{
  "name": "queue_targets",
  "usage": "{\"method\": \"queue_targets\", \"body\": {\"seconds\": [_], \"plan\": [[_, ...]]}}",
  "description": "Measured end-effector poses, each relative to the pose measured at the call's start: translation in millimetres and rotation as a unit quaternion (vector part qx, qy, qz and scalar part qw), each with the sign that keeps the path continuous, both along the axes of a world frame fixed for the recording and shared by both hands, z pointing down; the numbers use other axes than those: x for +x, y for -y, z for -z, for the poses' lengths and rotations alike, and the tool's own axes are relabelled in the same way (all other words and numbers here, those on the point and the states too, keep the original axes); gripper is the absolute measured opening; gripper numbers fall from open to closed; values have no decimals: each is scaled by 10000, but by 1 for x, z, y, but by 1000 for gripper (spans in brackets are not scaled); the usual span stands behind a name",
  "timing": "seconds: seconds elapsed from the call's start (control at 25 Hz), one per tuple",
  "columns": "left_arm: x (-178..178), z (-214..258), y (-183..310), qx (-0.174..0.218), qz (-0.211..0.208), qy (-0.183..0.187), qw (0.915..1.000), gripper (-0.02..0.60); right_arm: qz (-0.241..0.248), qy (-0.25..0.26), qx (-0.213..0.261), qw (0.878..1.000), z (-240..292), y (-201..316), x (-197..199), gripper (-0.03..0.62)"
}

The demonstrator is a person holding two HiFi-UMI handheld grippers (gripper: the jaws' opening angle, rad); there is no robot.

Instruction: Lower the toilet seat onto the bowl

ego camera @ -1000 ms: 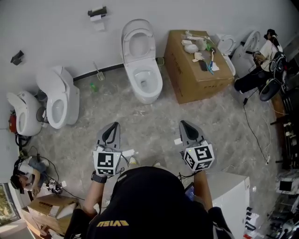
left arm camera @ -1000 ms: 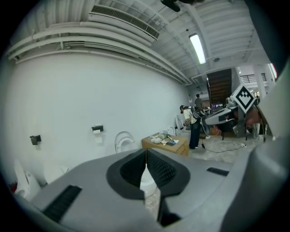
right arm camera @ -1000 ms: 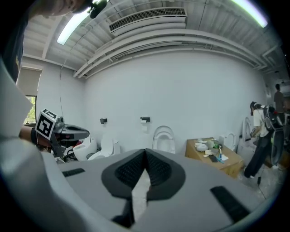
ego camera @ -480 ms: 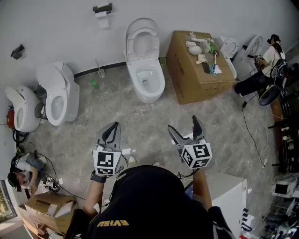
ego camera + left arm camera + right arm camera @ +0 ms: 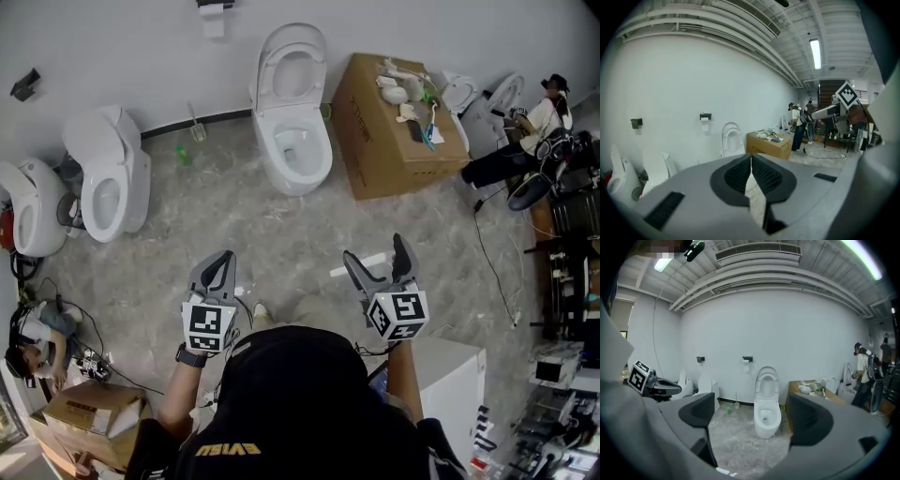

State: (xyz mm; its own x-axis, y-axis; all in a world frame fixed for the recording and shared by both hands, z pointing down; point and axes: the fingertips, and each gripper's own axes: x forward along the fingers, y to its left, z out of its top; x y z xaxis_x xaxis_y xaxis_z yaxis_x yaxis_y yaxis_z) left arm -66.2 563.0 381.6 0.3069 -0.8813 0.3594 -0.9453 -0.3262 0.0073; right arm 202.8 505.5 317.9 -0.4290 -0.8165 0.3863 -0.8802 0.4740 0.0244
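A white toilet (image 5: 292, 141) stands against the far wall with its seat (image 5: 295, 66) raised upright. The right gripper view shows the same toilet (image 5: 767, 420) and raised seat (image 5: 767, 383) straight ahead, some way off. My left gripper (image 5: 217, 272) is shut and empty, over the floor well short of the bowl; in its own view the shut gripper (image 5: 751, 173) hides much of the seat (image 5: 731, 140). My right gripper (image 5: 377, 255) is open. Its jaws have just opened wide, and the gripper (image 5: 752, 416) has nothing between them.
A cardboard box (image 5: 398, 131) with small items on top sits right of the toilet. Two more toilets (image 5: 111, 173) (image 5: 23, 206) stand at the left. A brush (image 5: 197, 131) and a green bottle (image 5: 184, 155) lie by the wall. A person (image 5: 525, 141) and cables are at the right.
The right gripper's jaws went from shut to wide open. Both grippers moved forward toward the toilet, the left one also sinking a little.
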Motion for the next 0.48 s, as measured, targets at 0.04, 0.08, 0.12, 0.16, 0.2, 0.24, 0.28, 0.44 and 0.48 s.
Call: {"method": "queue_targets", "body": {"seconds": [0.04, 0.08, 0.12, 0.16, 0.2, 0.24, 0.28, 0.44, 0.48], "plan": [[-7, -5, -1, -46, 7, -14, 10000, 14, -6, -70, -9, 10000, -2, 0, -5, 489], [-13, -9, -1, -81, 37, -40, 10000, 14, -1, -137, -21, 9999, -4, 0, -9, 489], [-18, -12, 0, -103, 78, -77, 9999, 14, 17, -197, -40, 9998, -5, 1, -13, 489], [-22, -13, 3, -110, 115, -108, 9998, 14, 46, -247, -66, 9997, -7, 3, -17, 488], [-23, -14, 6, -109, 133, -128, 9998, 14, 79, -288, -91, 9995, -8, 6, -19, 488], [-22, -14, 11, -102, 125, -140, 9998, 14, 114, -324, -111, 9993, -9, 10, -22, 488], [-19, -12, 17, -91, 99, -149, 9998, 14, 150, -355, -126, 9992, -10, 15, -23, 488], [-4, -5, 45, -25, -34, -174, 9998, 12, 268, -389, -202, 9987, -16, 40, -27, 486], [0, -3, 53, -9, -69, -160, 9998, 14, 305, -371, -234, 9986, -19, 49, -28, 484]]}}
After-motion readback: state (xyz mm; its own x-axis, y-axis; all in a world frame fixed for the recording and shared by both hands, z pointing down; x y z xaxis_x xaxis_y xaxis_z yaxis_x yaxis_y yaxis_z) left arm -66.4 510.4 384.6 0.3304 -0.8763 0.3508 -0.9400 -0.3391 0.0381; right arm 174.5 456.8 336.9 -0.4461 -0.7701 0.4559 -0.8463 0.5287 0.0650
